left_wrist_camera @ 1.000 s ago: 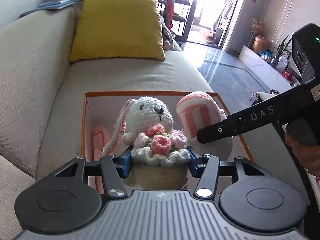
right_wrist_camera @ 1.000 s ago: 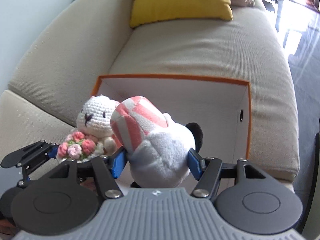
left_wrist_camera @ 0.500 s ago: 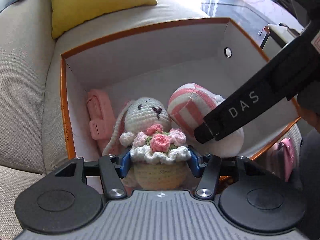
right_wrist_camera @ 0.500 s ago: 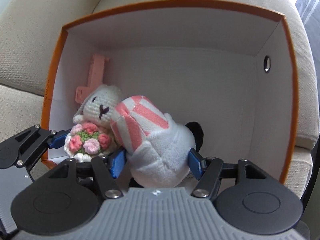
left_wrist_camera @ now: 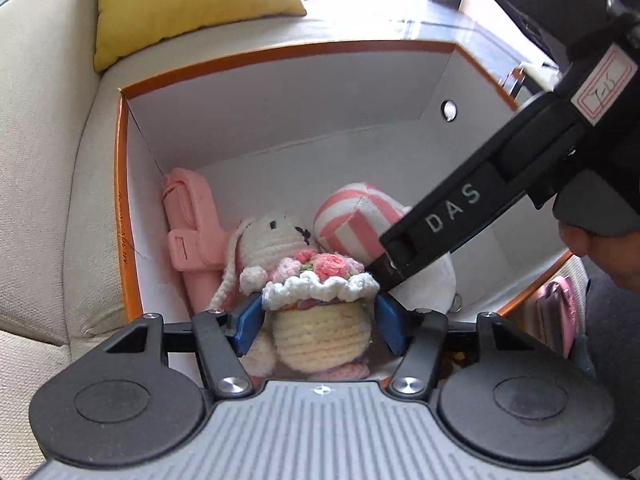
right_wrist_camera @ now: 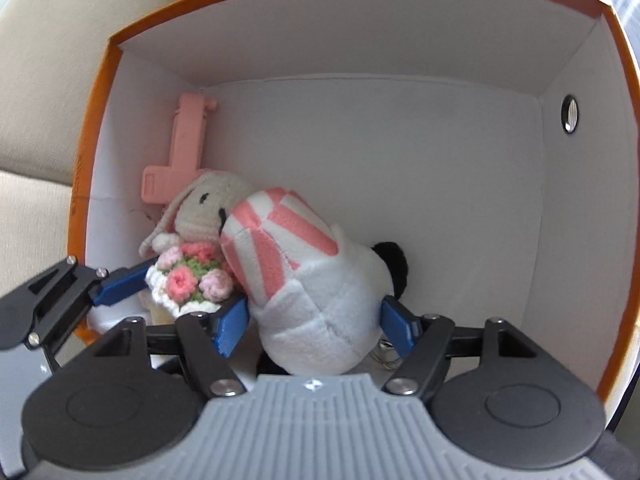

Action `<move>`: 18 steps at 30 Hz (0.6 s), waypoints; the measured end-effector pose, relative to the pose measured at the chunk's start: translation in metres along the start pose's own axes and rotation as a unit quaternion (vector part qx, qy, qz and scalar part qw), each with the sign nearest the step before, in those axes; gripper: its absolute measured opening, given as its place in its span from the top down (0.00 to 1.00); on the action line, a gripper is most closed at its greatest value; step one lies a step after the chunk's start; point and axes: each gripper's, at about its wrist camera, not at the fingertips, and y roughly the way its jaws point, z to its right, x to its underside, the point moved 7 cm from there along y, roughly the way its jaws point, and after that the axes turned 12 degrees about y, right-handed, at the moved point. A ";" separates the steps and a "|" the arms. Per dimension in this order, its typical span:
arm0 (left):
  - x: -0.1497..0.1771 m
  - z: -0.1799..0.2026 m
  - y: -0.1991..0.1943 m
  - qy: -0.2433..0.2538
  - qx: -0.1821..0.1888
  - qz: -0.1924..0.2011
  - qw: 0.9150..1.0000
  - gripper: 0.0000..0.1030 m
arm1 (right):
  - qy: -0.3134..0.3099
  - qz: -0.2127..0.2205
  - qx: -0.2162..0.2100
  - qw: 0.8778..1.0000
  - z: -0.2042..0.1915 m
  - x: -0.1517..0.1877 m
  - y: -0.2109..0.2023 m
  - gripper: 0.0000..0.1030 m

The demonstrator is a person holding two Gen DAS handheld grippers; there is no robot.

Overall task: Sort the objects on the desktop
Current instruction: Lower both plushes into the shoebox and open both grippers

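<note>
Placing step: left gripper (left_wrist_camera: 318, 322) jaws clamp the crocheted white rabbit with flower basket (left_wrist_camera: 316, 280), right gripper (right_wrist_camera: 314, 326) jaws the pink-striped white plush (right_wrist_camera: 316, 280), both low inside the orange-rimmed white box (right_wrist_camera: 400, 128), near its left wall. Next: release both.

"DAS" on right gripper (left_wrist_camera: 386, 276); its sticker unreadable.

Home living room, beige sofa (left_wrist_camera: 48, 152), yellow cushion (left_wrist_camera: 188, 0)
</note>
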 end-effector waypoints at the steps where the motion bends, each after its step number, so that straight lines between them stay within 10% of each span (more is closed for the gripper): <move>1: 0.001 0.001 -0.004 0.000 0.003 0.003 1.000 0.31 | -0.005 0.000 0.000 1.000 0.001 0.001 -0.002 0.29; 7: -0.004 0.002 -0.024 0.021 0.002 0.016 1.000 0.28 | -0.022 0.020 -0.004 1.000 0.009 -0.001 -0.018 0.31; 11: 0.000 -0.002 -0.023 0.009 0.002 0.008 1.000 0.60 | -0.007 0.018 -0.030 0.999 0.009 0.003 -0.017 0.49; 18: 0.004 -0.020 -0.006 -0.016 0.001 0.007 1.000 0.65 | 0.011 0.004 -0.048 0.999 0.002 0.017 -0.004 0.57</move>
